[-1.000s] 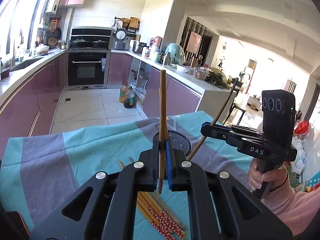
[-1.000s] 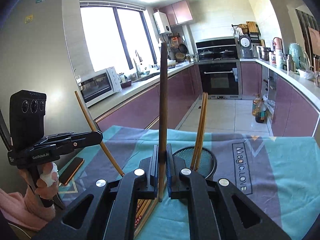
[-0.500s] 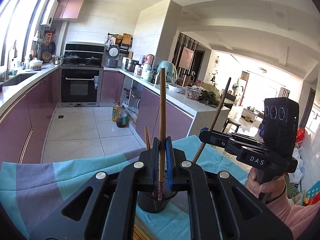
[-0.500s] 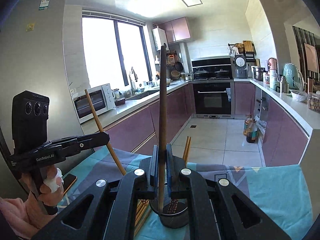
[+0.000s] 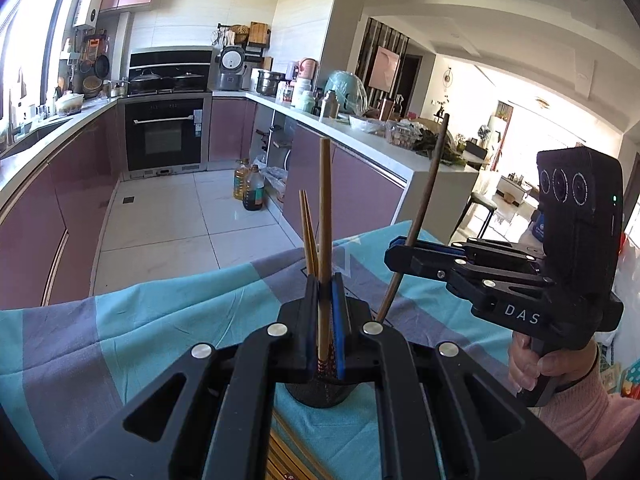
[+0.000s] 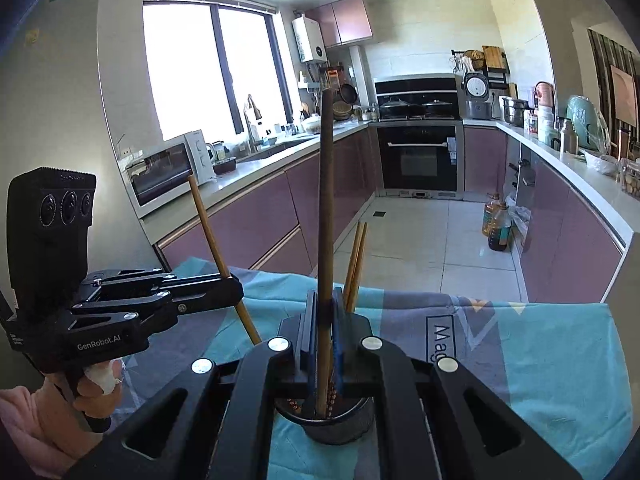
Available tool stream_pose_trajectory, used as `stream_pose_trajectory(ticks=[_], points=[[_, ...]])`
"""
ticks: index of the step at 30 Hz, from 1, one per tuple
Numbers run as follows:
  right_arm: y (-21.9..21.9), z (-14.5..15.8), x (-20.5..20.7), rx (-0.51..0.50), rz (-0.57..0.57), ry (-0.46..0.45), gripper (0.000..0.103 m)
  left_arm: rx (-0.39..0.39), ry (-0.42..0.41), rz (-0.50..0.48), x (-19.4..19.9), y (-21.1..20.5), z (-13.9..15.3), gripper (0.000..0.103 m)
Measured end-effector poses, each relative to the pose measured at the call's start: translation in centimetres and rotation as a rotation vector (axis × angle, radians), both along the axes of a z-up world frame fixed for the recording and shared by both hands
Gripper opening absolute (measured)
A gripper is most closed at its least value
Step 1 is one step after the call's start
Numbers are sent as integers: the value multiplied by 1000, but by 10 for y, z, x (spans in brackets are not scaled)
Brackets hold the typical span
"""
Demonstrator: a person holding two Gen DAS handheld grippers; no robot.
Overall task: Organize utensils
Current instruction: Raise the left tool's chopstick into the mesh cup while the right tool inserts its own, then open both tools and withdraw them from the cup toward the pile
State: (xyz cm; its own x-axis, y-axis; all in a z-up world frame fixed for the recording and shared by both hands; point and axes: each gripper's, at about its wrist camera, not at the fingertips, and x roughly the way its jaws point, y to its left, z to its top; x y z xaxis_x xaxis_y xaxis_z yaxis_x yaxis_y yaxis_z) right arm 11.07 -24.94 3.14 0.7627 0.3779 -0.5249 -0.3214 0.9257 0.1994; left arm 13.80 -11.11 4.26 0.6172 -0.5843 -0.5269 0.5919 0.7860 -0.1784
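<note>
My left gripper [image 5: 325, 308] is shut on a light wooden chopstick [image 5: 325, 216] held upright, its lower end in the black mesh holder [image 5: 320, 394]. My right gripper [image 6: 325, 320] is shut on a darker chopstick [image 6: 326, 200], also upright with its tip inside the holder [image 6: 336, 424]. Two more chopsticks [image 5: 309, 236] stand in the holder, also seen in the right wrist view [image 6: 356, 264]. Each gripper shows in the other's view: the right [image 5: 400, 256] and the left [image 6: 234, 292]. Loose chopsticks [image 5: 286, 460] lie on the cloth below.
The teal and purple tablecloth [image 5: 140, 320] covers the table, whose far edge drops to the kitchen floor. Purple cabinets [image 6: 256, 224] and an oven [image 6: 418, 160] stand beyond. Oil bottles [image 5: 249, 188] stand on the floor.
Both grippers have lowered their chopsticks from above the table into the black holder, and tilted the views up toward the kitchen.
</note>
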Motion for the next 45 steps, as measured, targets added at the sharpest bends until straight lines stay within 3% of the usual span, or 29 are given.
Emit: stream_pose_trajectory(ticks=[9,26,30,39,45], points=[[4,-29,18,-12,26,144,6,63,75,-31,22,-10,-24,7],[3,-45,44,11,-28,188,9,62,133,16,51,-11,-41,8],[2,-44,40,23,-29,175,13,53,119,37,48,-2,-39,10],[10,-23,0,12,14,70,29,11,16,130,16,41,-21,29],[24,-13,-38,21,112,12,36,49,11,169,-10,70,-38,38]])
